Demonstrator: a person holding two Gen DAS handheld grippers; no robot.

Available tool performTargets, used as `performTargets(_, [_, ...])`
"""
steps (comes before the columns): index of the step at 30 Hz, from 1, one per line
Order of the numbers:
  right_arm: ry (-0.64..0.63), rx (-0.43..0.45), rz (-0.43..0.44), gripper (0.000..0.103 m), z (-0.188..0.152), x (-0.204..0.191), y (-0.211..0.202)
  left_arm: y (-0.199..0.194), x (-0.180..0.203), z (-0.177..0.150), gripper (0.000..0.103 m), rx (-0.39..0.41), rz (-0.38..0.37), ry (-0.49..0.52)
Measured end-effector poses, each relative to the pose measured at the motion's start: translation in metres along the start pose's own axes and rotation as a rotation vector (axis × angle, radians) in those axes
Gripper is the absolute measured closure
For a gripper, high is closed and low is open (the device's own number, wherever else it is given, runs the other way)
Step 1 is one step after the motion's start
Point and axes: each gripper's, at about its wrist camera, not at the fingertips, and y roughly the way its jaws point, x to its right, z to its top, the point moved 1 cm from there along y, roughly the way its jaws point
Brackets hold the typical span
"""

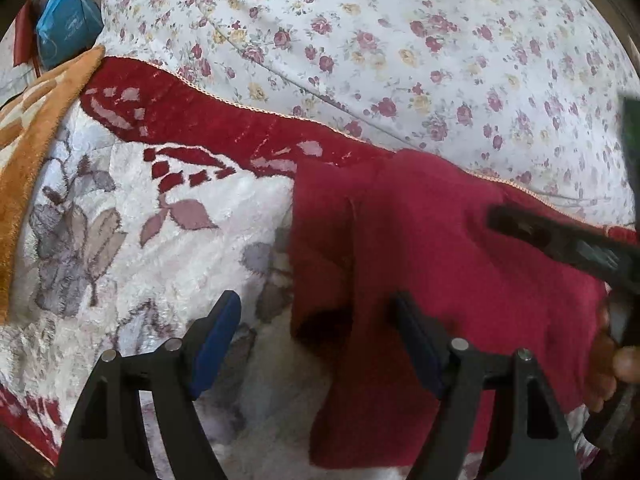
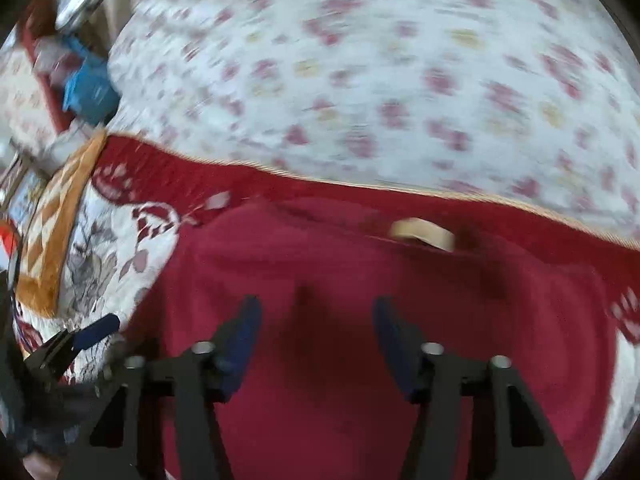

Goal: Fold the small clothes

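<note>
A small dark red knit garment [image 1: 420, 264] lies spread on a white plush blanket with a red border and grey leaf pattern [image 1: 132, 216]. My left gripper [image 1: 316, 316] is open just above the garment's left edge, empty. The right gripper's finger [image 1: 560, 240] shows at the right over the garment. In the blurred right wrist view the red garment [image 2: 360, 280] fills the lower middle, with a pale label [image 2: 424, 234] at its far edge. My right gripper [image 2: 316, 320] is open above the garment, empty. The left gripper's blue pad [image 2: 96, 330] shows at the lower left.
A white sheet with small red and yellow flowers [image 1: 400, 40] covers the bed beyond the blanket. An orange patterned blanket [image 1: 36, 128] lies at the left. A blue packet [image 1: 66, 32] sits at the far left corner.
</note>
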Motion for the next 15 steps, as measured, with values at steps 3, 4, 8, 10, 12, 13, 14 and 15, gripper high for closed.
performTargets(3, [-0.031,-0.011,0.010,0.052,0.010,-0.020,0.023,0.000,-0.004,-0.002,0.026,-0.007,-0.004,0.005])
performTargets(4, [-0.040,-0.015,-0.003,0.052,0.013,-0.026,0.032,0.000,-0.006,-0.003,0.026,-0.011,-0.008,0.004])
performTargets(8, [-0.050,-0.030,-0.040,0.050,0.018,-0.037,0.062,0.003,-0.008,-0.003,0.026,-0.016,-0.012,-0.001])
performTargets(10, [-0.044,-0.013,-0.041,0.049,0.020,-0.036,0.067,0.005,-0.009,-0.003,0.026,-0.021,-0.015,-0.006])
performTargets(12, [-0.054,-0.006,-0.033,0.046,0.020,-0.033,0.069,0.006,-0.009,-0.002,0.026,-0.024,-0.019,-0.008])
performTargets(13, [-0.052,-0.004,-0.024,0.045,0.020,-0.031,0.070,0.006,-0.009,-0.002,0.026,-0.025,-0.020,-0.007])
performTargets(14, [-0.042,-0.003,-0.007,0.045,0.020,-0.027,0.070,0.006,-0.009,-0.002,0.026,-0.027,-0.021,-0.008])
performTargets(15, [-0.031,-0.005,0.006,0.043,0.020,-0.024,0.069,0.007,-0.010,-0.002,0.026,-0.030,-0.023,-0.011])
